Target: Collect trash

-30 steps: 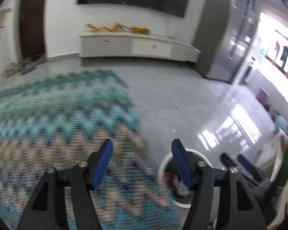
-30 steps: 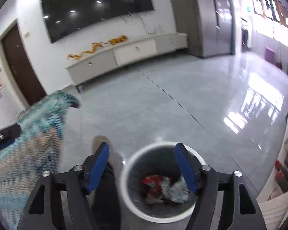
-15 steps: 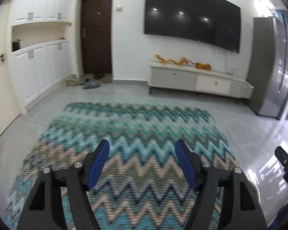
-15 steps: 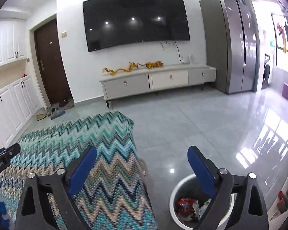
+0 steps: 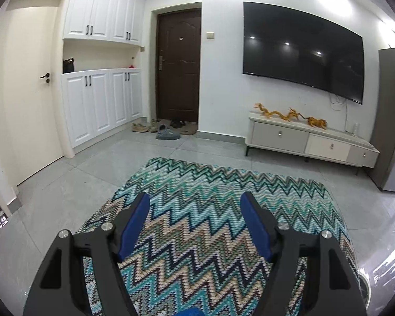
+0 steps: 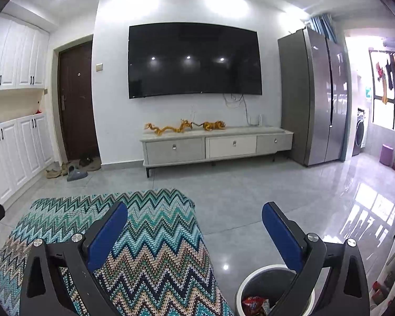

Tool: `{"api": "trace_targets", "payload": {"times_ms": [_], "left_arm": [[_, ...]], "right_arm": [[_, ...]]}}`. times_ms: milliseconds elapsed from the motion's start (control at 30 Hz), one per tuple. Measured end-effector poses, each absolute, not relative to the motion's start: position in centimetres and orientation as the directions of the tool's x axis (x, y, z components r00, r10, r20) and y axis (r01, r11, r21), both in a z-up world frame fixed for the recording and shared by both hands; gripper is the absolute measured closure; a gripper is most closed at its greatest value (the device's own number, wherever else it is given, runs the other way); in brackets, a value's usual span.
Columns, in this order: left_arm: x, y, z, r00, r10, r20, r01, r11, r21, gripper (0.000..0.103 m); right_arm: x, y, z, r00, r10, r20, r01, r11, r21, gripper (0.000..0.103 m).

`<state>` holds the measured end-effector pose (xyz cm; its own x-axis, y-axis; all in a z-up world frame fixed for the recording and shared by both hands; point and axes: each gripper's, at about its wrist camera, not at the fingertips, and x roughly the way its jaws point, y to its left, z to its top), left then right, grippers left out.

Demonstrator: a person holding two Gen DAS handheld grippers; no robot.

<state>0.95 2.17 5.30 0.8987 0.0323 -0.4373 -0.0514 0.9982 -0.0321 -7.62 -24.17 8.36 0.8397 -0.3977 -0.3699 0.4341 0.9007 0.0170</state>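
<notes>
We are reading no brand or label anywhere; the scrap of white lettering on the black part at the left edge of the right view is too small to make out.

We are holding the left hand-held gripper (image 5: pixel 194 208) over the zigzag rug (image 5: pixel 223 189), its blue pads (image 5: pixel 134 223) parted with only rug showing between them; its jaws have been opening a little. We are holding the right hand-held gripper (image 6: pixel 194 217) with its jaws spread wide, having just been opening, and nothing is sitting between them.

The bin (image 6: pixel 246 284) is standing on the grey floor (image 6: pixel 250 184) just beside the rug's right edge, low in the right view and partly hidden behind the right finger. Red trash (image 6: pixel 252 302) is lying inside it.

Ahead, a dark TV (image 6: pixel 194 60) is hanging above a low cabinet (image 6: pixel 216 144) carrying golden dragon figures (image 6: pixel 184 126). A steel fridge (image 6: pixel 316 94) is standing to the right, a brown door (image 5: pixel 177 65) with shoes (image 5: pixel 168 133) before it to the left, beside white cupboards (image 5: pixel 100 105).
</notes>
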Motion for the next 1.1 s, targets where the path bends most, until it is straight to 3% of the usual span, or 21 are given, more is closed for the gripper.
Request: {"api": "trace_targets", "payload": {"times_ms": [200, 300, 733, 1100], "left_arm": [[0.4, 2.6, 5.5, 0.9, 0.043, -0.434, -0.064, 0.997, -0.034, 0.032], [0.0, 2.7, 5.5, 0.905, 0.042, -0.423, -0.065, 0.997, -0.041, 0.022], [-1.5, -0.6, 4.8, 0.915, -0.048, -0.401, 0.04, 0.999, -0.028, 0.022], [-2.8, -6.4, 5.4, 0.906, -0.151, -0.394, 0.163, 0.987, -0.003, 0.022]], "right_arm": [[-7.7, -23.8, 8.3, 0.835, -0.425, -0.35, 0.456, 0.89, 0.006, 0.0], [-7.9, -23.7, 7.8, 0.822, -0.45, -0.349, 0.478, 0.878, -0.005, 0.0], [-9.1, -24.7, 3.3, 0.77, -0.471, -0.431, 0.525, 0.851, 0.008, 0.0], [-12.9, -27.5, 4.1, 0.729, -0.556, -0.399, 0.615, 0.788, 0.024, 0.0]]}}
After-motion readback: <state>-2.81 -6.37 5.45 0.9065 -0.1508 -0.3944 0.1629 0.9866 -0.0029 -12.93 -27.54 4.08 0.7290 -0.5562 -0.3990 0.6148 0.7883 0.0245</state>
